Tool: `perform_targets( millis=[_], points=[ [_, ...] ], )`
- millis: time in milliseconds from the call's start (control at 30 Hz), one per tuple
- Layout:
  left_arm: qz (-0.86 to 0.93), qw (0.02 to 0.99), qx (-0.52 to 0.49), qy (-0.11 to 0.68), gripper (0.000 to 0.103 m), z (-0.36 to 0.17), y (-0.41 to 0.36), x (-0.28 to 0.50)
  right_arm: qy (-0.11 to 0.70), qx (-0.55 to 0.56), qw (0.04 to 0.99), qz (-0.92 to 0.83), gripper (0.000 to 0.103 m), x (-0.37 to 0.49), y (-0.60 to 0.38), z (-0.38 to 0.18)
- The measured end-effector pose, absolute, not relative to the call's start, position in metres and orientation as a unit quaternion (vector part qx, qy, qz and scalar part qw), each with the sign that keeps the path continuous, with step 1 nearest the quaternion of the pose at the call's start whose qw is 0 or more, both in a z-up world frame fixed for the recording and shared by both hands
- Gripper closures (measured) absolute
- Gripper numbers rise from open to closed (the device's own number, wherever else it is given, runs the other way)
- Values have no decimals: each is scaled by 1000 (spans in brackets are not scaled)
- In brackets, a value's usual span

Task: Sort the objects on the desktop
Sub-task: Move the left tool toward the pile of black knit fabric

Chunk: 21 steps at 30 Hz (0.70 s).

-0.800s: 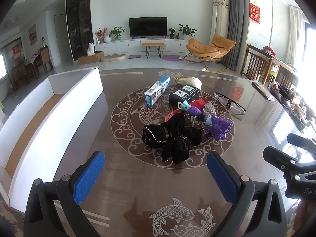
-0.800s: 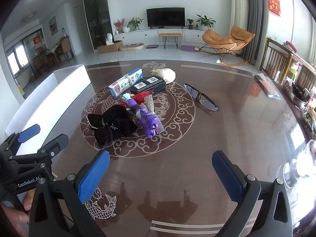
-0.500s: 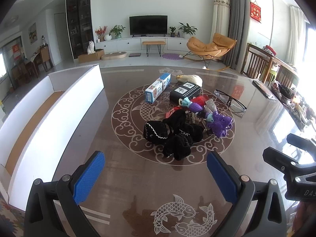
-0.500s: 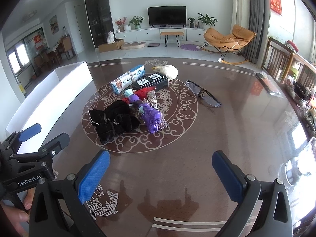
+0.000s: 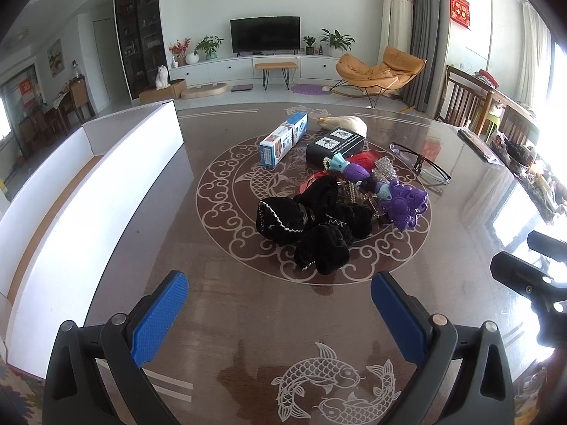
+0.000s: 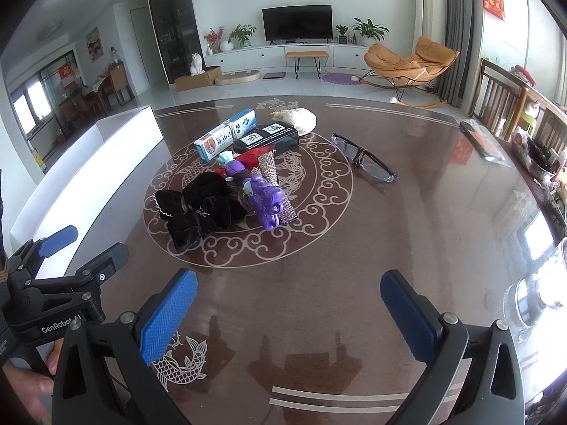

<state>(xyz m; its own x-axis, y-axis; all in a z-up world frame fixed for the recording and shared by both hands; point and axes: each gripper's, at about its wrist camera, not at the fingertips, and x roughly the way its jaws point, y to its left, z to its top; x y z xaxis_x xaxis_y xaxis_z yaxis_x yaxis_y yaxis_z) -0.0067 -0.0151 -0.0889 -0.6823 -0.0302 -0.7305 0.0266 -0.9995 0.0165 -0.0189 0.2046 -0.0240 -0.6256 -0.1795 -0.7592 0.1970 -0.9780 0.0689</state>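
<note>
Left gripper [image 5: 280,304], right gripper [image 6: 288,304]: fingers wide apart, empty, above brown table [image 6: 425,212]. Heap [image 5: 319,212] at table's centre medallion: black velvet items, perhaps scrunchies; purple toy [image 5: 400,205]; boxes. Glasses [image 6: 365,161] near, apart.

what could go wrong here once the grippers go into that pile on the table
1. The black velvet scrunchies are tangled with the purple toy and beaded pieces; lifting one may drag others along.
2. The eyeglasses lie apart on the glossy table; a pinch on the lenses could scratch them or make them skid.
3. Both the left gripper and right gripper are open and close together, so they could collide over the pile.
</note>
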Motion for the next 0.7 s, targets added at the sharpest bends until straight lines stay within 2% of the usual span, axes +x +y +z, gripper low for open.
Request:
perform_targets(
  millis=[467,700],
  points=[
    [-911,29,412,-1,0,-112,-33,-1,0,423,101,-900,0,-14,210,-30],
    [-898,8,440,-26,0,-137,-26,-16,3,446,100,-890,0,-22,209,-52]
  ],
)
